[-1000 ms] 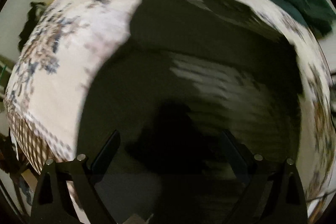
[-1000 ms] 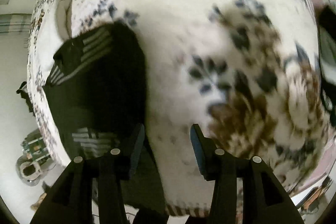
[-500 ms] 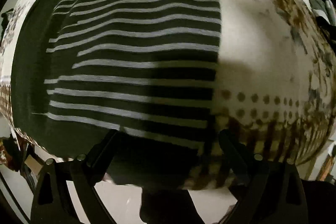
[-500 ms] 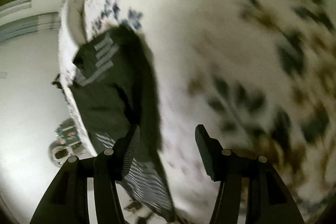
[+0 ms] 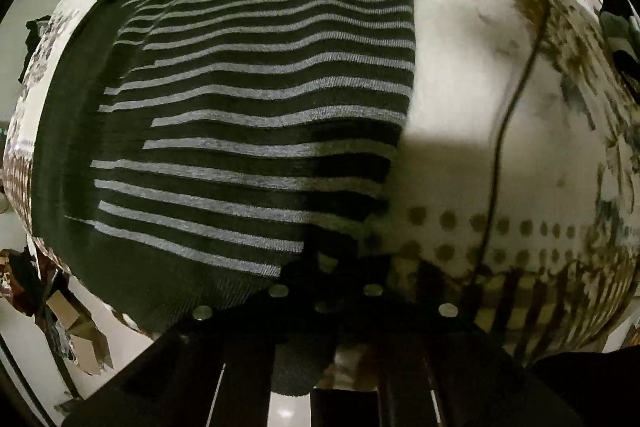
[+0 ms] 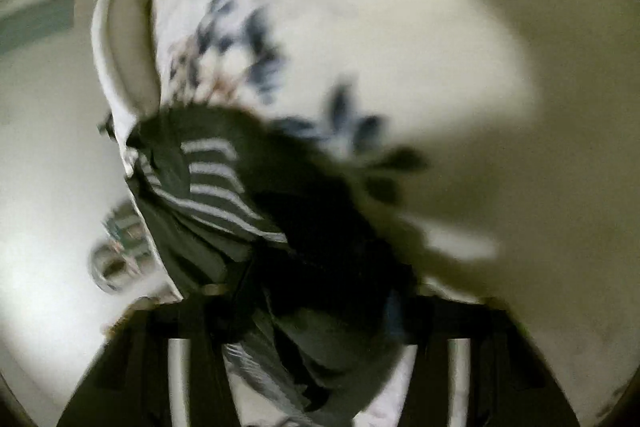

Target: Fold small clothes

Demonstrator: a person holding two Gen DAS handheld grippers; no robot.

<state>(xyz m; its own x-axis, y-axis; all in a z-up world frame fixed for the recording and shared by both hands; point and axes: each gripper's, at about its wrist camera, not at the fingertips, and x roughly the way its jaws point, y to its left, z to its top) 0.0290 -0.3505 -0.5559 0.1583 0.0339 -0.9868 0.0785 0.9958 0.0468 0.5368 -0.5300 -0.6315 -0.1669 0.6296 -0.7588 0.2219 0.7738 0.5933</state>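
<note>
A dark green garment with grey stripes (image 5: 256,99) lies spread on a cream floral cloth (image 5: 460,67). My left gripper (image 5: 328,269) points straight down at the garment's near right corner. Its jaws are closing, and the pads press the fabric there; a fold of it hangs below the fingers. The right wrist view is blurred. In it the same garment (image 6: 216,187) bunches up at the edge of the cloth (image 6: 360,27). My right gripper (image 6: 320,291) has its jaws closing on a dark fold of it, and striped fabric trails down between the fingers.
A thin black cable (image 5: 520,79) runs across the cloth right of the garment. Dark clothing (image 5: 618,27) sits at the far right edge. Cardboard scraps (image 5: 76,327) lie on the pale floor at lower left. A round, blurred object (image 6: 116,259) is on the floor beside the surface.
Both grippers were open and are now closed on the striped garment. The left one swept across it to the near corner. The right one dropped to its edge and gathered fabric.
</note>
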